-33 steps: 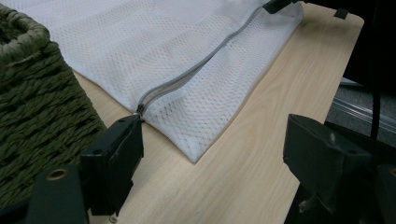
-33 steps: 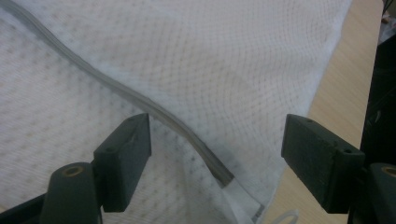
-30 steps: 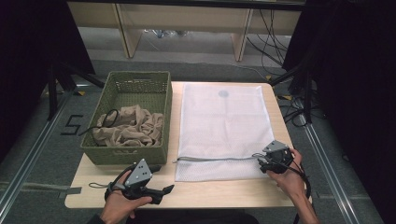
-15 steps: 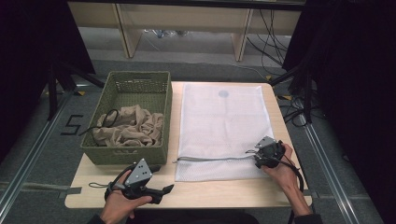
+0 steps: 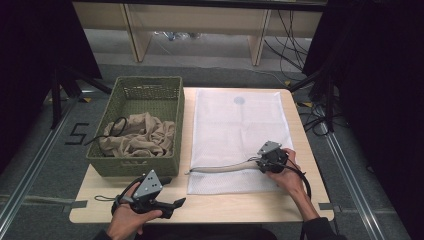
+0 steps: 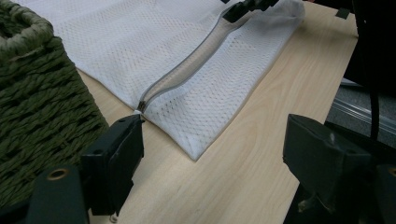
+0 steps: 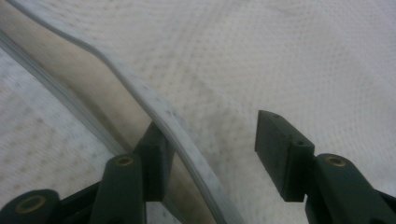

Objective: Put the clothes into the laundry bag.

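A white mesh laundry bag [image 5: 237, 125] lies flat on the table, and its zipper [image 5: 220, 169] gapes open along the near edge. My right gripper [image 5: 261, 162] is at the right end of that gap. In the right gripper view its left finger [image 7: 156, 158] sits inside the opening, under the grey zipper edge [image 7: 159, 112]. The right finger [image 7: 278, 154] hovers over the mesh. The jaws have just been closing with the bag's upper layer between them, and the pads stand apart from it. My left gripper [image 5: 175, 204] rests open near the table's front left, its jaws [image 6: 210, 158] with nothing between them.
A green woven basket [image 5: 135, 90] stands left of the bag and holds crumpled beige cloth [image 5: 137, 135]. Its corner [image 6: 32, 93] is close to my left gripper. Bare wood runs along the table's front edge [image 5: 225, 207]. Shelving and cables lie beyond the table.
My right gripper has slid left along the bag's near edge to the zipper, and its jaws have narrowed. The zipper opening now gapes wider. The left hand has kept still.
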{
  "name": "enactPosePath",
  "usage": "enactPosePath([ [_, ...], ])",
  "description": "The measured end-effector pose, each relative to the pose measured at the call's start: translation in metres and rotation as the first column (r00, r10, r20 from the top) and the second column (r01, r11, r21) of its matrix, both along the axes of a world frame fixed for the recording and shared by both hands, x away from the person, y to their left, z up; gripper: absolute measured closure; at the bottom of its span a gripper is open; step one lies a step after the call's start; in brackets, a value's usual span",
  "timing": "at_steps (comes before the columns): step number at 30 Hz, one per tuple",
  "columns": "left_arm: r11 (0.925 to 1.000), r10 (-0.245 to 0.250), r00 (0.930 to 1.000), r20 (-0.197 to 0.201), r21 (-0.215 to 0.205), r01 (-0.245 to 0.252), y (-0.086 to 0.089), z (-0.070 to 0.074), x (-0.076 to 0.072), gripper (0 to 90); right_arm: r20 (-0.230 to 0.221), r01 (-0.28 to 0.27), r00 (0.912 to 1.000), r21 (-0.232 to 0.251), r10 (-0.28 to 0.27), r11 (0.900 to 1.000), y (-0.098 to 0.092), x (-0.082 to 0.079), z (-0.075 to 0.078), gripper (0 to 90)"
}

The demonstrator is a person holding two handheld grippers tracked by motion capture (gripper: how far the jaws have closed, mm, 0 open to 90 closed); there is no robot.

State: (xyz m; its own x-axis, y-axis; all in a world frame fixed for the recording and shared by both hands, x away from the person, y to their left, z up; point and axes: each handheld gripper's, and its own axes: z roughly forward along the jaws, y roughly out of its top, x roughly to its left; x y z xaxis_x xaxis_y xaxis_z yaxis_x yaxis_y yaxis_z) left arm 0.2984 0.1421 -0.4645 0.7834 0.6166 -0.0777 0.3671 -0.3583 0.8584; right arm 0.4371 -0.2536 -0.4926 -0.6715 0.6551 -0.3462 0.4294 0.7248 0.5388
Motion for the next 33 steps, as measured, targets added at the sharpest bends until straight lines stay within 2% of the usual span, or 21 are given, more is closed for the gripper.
enactPosePath([
  [1,0.9998,-0.014,0.9998,0.015,0.017,0.013,0.001,0.000,0.001,20.6,-0.021,-0.015,0.9997,0.037,0.016,0.999,0.004,0.002,0.000,57.6],
  [4,0.9998,-0.020,0.9997,0.016,0.002,0.020,0.001,0.000,0.001,21.1,-0.042,-0.056,0.9974,0.081,0.059,0.995,0.008,0.004,0.001,64.6],
  [5,0.9998,-0.020,0.9997,0.016,0.002,0.020,0.001,0.000,0.001,21.1,-0.042,-0.056,0.9974,0.081,0.059,0.995,0.008,0.004,0.001,64.6],
  [6,0.9998,-0.019,0.9997,0.018,0.009,0.019,0.002,0.000,0.002,21.1,-0.050,-0.089,0.9943,0.093,0.094,0.992,0.011,0.003,0.002,70.8],
  [7,0.9998,-0.020,0.9996,0.017,0.009,0.020,0.001,0.000,0.002,21.3,-0.043,-0.109,0.9926,0.084,0.113,0.990,0.012,0.004,0.002,74.0],
  [8,0.9996,-0.024,0.9995,0.018,0.014,0.024,0.002,0.000,0.002,21.7,-0.066,-0.118,0.9901,0.082,0.124,0.990,0.013,0.004,0.002,77.0],
  [10,0.9996,-0.026,0.9995,0.020,0.012,0.026,0.002,0.001,0.002,22.0,-0.066,-0.113,0.9906,0.095,0.120,0.989,0.015,0.003,0.002,83.0],
  [12,0.9996,-0.025,0.9995,0.018,0.010,0.025,0.001,0.001,0.002,22.0,-0.068,-0.113,0.9905,0.096,0.120,0.989,0.015,0.003,0.002,84.7],
  [13,0.9996,-0.026,0.9996,0.011,0.008,0.025,0.001,0.000,0.002,22.1,-0.091,-0.112,0.9884,0.106,0.122,0.988,0.015,0.001,0.005,88.7],
  [14,0.9999,-0.016,0.9999,0.000,-0.001,0.016,0.001,0.000,0.001,22.2,-0.067,-0.117,0.9898,0.125,0.126,0.985,0.014,0.003,0.006,88.9],
  [16,0.9999,-0.012,0.9999,0.006,0.002,0.012,0.001,0.001,0.000,22.2,-0.044,-0.105,0.9927,0.140,0.112,0.985,0.014,0.002,0.007,89.3],
  [17,0.9999,-0.013,0.9999,0.009,-0.004,0.013,0.000,0.001,0.000,22.2,-0.030,-0.110,0.9930,0.135,0.115,0.985,0.013,0.002,0.008,89.4],
  [19,0.9999,-0.014,0.9998,0.010,-0.002,0.014,0.000,0.001,0.000,22.2,-0.032,-0.105,0.9934,0.139,0.110,0.985,0.013,0.002,0.012,89.4],
  [20,0.9999,-0.012,0.9999,0.007,0.001,0.012,0.001,0.001,0.000,22.2,-0.008,-0.109,0.9937,0.146,0.112,0.983,0.013,0.002,0.014,89.5],
  [21,0.9999,-0.012,0.9999,0.011,0.008,0.012,0.002,0.002,0.001,22.1,-0.027,-0.113,0.9927,0.147,0.118,0.983,0.013,0.002,0.017,89.5],
  [23,0.9998,-0.019,0.9997,0.016,-0.003,0.019,0.002,0.002,0.002,22.2,-0.010,-0.113,0.9932,0.151,0.116,0.982,0.014,0.000,0.022,89.6],
  [26,1.0000,0.004,0.9997,0.022,0.000,-0.004,0.006,0.008,0.003,22.4,0.008,-0.107,0.9942,0.173,0.107,0.979,0.013,0.000,0.030,89.7],
  [27,0.9996,0.020,0.9996,0.019,-0.022,-0.020,0.006,0.010,0.002,22.4,0.017,-0.121,0.9927,0.166,0.119,0.979,0.013,0.000,0.032,89.7],
  [28,0.9994,0.025,0.9994,0.022,-0.026,-0.024,0.007,0.012,0.003,22.4,0.013,-0.111,0.9938,0.170,0.111,0.979,0.013,0.000,0.033,89.7],
  [31,0.9983,0.048,0.9988,0.007,-0.033,-0.047,0.010,0.016,0.004,22.4,0.023,-0.111,0.9938,0.165,0.108,0.980,0.011,-0.001,0.038,89.7],
  [33,0.9975,0.055,0.9985,-0.001,-0.043,-0.055,0.011,0.018,0.005,22.5,0.033,-0.113,0.9935,0.180,0.109,0.977,0.010,0.000,0.040,89.8],
])
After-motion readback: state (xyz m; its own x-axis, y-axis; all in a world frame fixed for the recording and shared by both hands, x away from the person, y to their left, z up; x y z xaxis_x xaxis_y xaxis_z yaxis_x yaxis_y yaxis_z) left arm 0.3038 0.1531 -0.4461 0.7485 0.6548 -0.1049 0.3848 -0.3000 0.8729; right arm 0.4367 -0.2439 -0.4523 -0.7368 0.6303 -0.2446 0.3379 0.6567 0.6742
